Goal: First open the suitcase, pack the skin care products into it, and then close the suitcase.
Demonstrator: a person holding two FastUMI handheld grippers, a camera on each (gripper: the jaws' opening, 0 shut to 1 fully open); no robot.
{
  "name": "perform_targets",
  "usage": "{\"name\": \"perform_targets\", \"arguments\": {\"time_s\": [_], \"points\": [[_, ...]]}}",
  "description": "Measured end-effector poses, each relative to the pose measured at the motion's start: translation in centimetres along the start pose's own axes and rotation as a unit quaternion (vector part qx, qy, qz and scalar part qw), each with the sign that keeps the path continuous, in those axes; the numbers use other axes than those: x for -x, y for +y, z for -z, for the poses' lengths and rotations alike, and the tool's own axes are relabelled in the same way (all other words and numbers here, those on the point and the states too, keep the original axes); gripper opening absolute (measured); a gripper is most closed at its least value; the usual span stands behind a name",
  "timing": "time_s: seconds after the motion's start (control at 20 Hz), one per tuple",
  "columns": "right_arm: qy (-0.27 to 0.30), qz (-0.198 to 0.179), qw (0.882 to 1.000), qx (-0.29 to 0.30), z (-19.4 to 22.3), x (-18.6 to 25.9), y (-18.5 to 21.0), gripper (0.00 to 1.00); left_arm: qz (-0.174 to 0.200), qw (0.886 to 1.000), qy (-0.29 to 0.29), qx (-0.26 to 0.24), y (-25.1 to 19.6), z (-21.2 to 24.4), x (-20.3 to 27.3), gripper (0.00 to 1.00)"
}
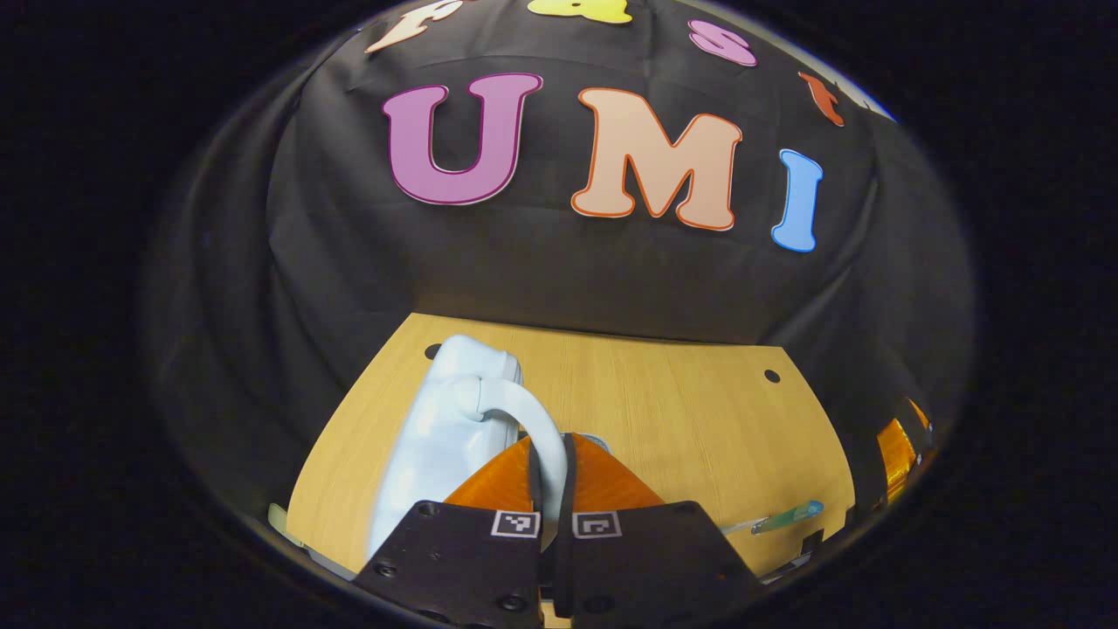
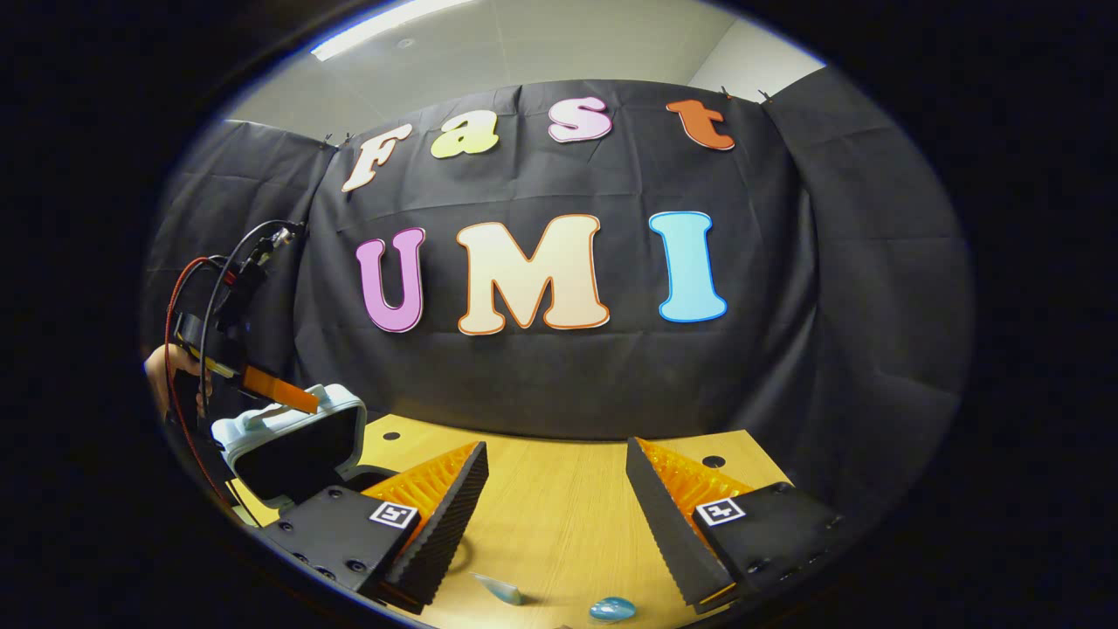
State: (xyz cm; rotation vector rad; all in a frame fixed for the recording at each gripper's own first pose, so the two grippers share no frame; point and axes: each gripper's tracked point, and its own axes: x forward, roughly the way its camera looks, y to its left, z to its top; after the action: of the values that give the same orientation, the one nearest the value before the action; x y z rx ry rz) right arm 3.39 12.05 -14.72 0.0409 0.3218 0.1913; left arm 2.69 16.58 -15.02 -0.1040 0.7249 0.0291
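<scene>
My left gripper [image 1: 552, 489] has its jaws pressed on the pale blue handle [image 1: 524, 419] of the suitcase [image 1: 437, 437], the curved bar pinched between them at the bottom centre of the left gripper view. My right gripper [image 2: 555, 515] hangs with its jaws spread wide and nothing between them, low in the right gripper view above the wooden surface [image 2: 559, 507].

In the right gripper view the suitcase [image 2: 297, 437] sits at the lower left of the frame, its lid raised and tilted, a dark lining showing inside the pale shell, with my left gripper [image 2: 279, 391] and a hand [image 2: 166, 367] on top of it. I judge the opening step to be under way. To do it well I should keep the handle centred between the jaws and swing the lid along its hinge arc rather than pull straight up, so the light case does not slide or tip on the smooth wood. The right jaws could steady the base if it shifts.

The shell is glossy moulded plastic with rounded corners; the handle is a smooth arched loop. The jaws' inner faces are ribbed. At the bottom edge of the right gripper view lie a small glossy blue rounded item [image 2: 611, 608] and a pale tapered tube [image 2: 500, 589], probably the skin care products. In the left gripper view a slim greenish tube [image 1: 786, 517] lies at lower right on the grained surface [image 1: 681, 411].
</scene>
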Motion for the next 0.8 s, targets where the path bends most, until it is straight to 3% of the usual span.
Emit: {"name": "perform_targets", "arguments": {"time_s": [0.2,0.8], "points": [[-0.005,0.006,1.000,-0.003,-0.2,-0.8,3.0,0.99,0.020,1.000,-0.005,-0.017,3.5,-1.0,0.5,0.00],[-0.006,0.009,1.000,-0.019,0.5,-2.1,12.4,0.99,-0.049,0.998,-0.021,-0.023,19.8,-1.9,1.2,0.00]]}}
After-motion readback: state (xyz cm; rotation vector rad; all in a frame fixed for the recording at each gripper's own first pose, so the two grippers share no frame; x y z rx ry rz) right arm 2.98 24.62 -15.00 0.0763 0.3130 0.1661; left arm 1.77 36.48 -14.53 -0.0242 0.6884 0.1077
